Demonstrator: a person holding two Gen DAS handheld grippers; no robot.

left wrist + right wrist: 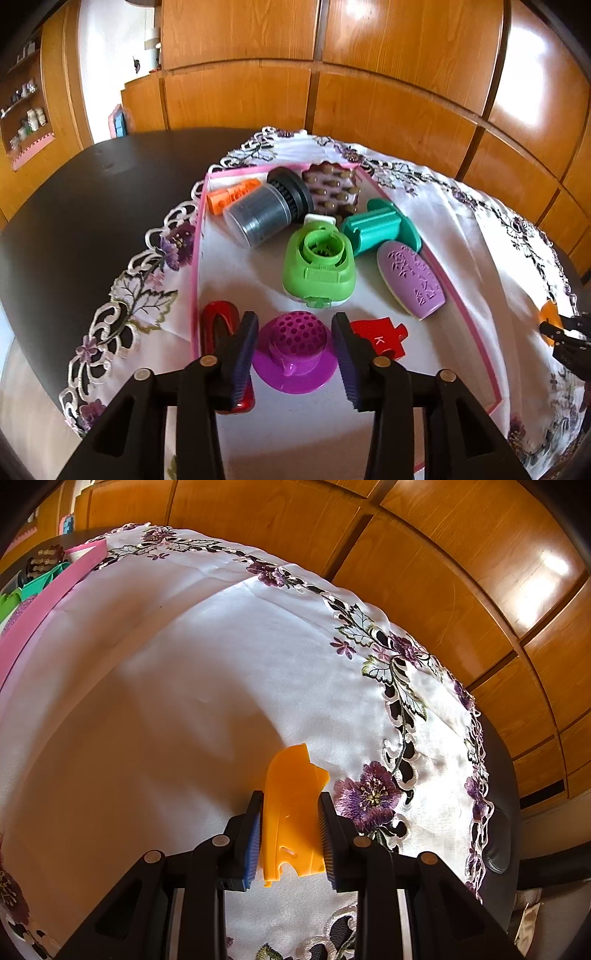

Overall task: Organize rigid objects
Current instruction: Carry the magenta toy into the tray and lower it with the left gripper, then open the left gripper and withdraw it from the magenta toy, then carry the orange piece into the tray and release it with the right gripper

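Observation:
A pink-rimmed tray (469, 317) on the white embroidered cloth holds several objects. A magenta perforated dome piece (295, 350) lies at its near end, between the open fingers of my left gripper (295, 354), which do not touch it. Behind it lie a green round gadget (317, 266), a lilac embossed oval (410, 282), a teal holder (380, 227), a grey jar (258, 218), an orange piece (231, 194), a red clip (218, 325) and a red puzzle piece (380, 338). My right gripper (291, 834) is shut on a yellow-orange flat plastic piece (291, 797) over the cloth, right of the tray.
The cloth (184, 664) covers a dark round table (74, 206). Wooden cabinet doors (332, 74) stand behind the table. The tray's pink wall (44, 602) shows at far left in the right wrist view. A dark chair (498, 842) sits at the table's right edge.

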